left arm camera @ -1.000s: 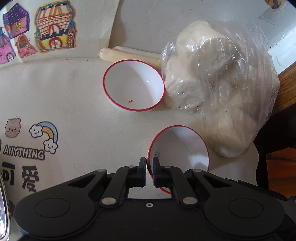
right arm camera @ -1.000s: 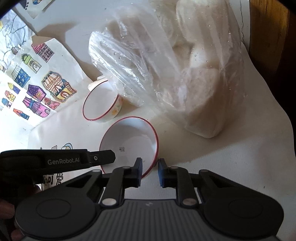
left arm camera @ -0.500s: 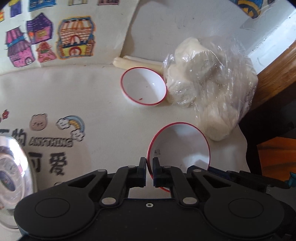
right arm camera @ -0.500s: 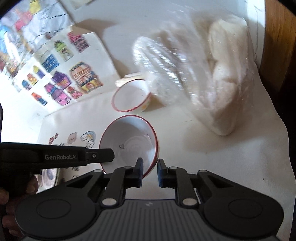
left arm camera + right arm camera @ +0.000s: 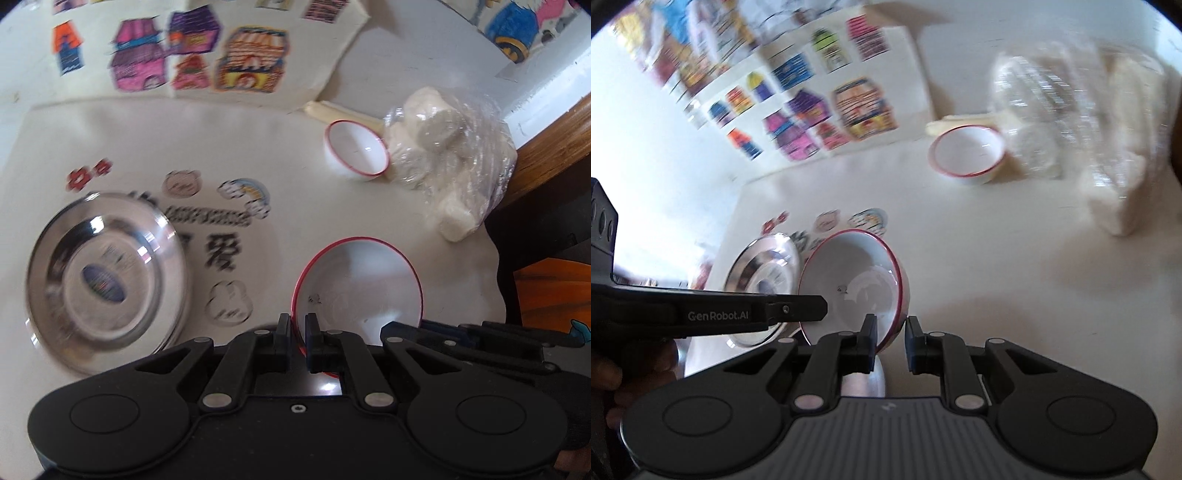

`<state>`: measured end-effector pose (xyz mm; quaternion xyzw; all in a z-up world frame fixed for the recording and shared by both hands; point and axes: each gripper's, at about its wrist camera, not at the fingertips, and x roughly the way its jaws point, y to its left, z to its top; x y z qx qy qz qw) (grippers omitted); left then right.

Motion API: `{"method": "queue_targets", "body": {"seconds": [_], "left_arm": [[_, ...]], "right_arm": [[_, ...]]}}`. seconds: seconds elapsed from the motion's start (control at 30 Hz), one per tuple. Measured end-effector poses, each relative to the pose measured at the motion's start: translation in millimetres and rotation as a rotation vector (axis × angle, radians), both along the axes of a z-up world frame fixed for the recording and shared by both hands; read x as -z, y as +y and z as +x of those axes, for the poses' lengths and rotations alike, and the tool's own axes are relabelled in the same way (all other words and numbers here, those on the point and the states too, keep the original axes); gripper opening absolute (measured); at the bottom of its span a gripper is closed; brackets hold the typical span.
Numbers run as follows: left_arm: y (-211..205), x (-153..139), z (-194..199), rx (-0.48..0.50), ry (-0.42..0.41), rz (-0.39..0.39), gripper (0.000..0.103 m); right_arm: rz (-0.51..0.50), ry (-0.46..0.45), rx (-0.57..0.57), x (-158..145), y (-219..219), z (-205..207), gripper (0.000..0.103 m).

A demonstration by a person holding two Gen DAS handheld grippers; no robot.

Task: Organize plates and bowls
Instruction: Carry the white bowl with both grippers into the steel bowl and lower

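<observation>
Bowls are the business here: one red-rimmed bowl [image 5: 356, 288] hangs above the cloth, pinched on two sides. The left gripper [image 5: 297, 339] has its jaws clamped together on the near-left rim. The right gripper [image 5: 890, 341] grips the opposite rim, wall between its jaws, which stand slightly wider. Carrying it well, I'd judge, means keeping both hands level and moving together so the rim doesn't twist out. Ahead of the jaws and off to their left sits a steel plate [image 5: 103, 280]; far beyond them a second bowl [image 5: 356, 153] rests beside a plastic bag [image 5: 450, 166].
</observation>
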<state>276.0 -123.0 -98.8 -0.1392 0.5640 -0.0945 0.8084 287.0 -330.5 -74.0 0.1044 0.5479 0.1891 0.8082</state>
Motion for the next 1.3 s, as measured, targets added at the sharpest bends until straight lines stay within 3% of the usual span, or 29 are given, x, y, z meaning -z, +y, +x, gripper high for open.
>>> {"method": "queue_targets", "body": {"seconds": [0.47, 1.3], "left_arm": [[38.6, 6.5, -21.0, -0.002, 0.070, -0.037, 0.009], [34.0, 21.0, -26.4, 0.056, 0.167, -0.052, 0.009]], "right_arm": [[-0.036, 0.041, -0.133, -5.0, 48.3, -16.4, 0.018], [-0.057, 0.136, -0.118, 9.4, 45.6, -31.8, 0.018]]}}
